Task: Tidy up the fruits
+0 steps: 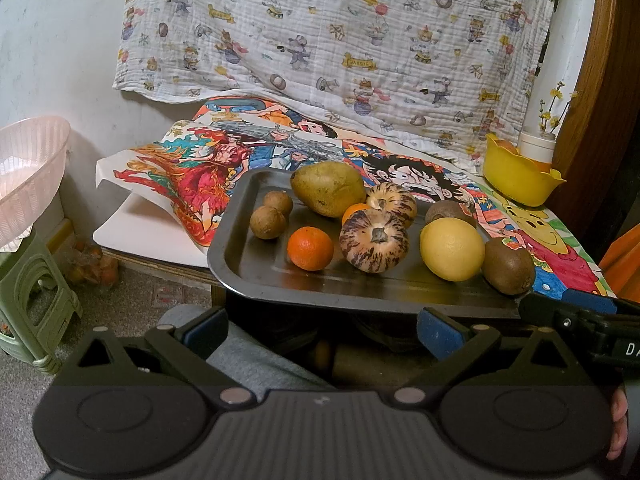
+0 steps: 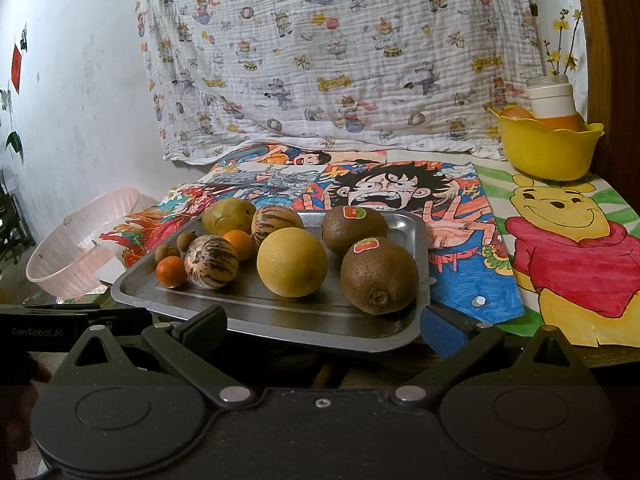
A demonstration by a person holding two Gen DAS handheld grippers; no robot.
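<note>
Task looks barely begun, as far as I can judge: nearly all fruit sits on the metal tray (image 2: 416,240) at the desk's near edge, nothing gripped. On it: two kiwis w/ stickers (image 2: 378,276), a big yellow citrus (image 2: 292,262), two striped purple-cream fruits (image 2: 211,262), a green-brown pear (image 2: 227,216), two small oranges (image 2: 171,271) and two small brown round fruits (image 1: 268,222) at the far left corner. Left tongs (image 1: 324,332) are spread wide, empty, low in front of the tray's near rim, not touching any fruit. Right tongs (image 2: 324,330) also wide and empty, just short of the rim, nearest kiwi right ahead. The right tool's arm shows at the right edge of the left view, beside that kiwi. A yellow bowl (image 2: 548,152) at the far right of the desk already holds some orange fruit, though I can't tell how many; a pale pink basket (image 1: 28,168) stands off the left end, seemingly empty. Prob. those are the sorting targets, so approx. all the sorting is left. Desk (image 1: 152,236) is covered w/ coloured cartoon drawings (image 2: 572,240); a printed cloth (image 2: 340,52) hangs on the wall behind, a white jar w/ yellow flowers (image 2: 550,98) stands by the bowl, and a green stool (image 1: 36,292) sits on the floor at left.
</note>
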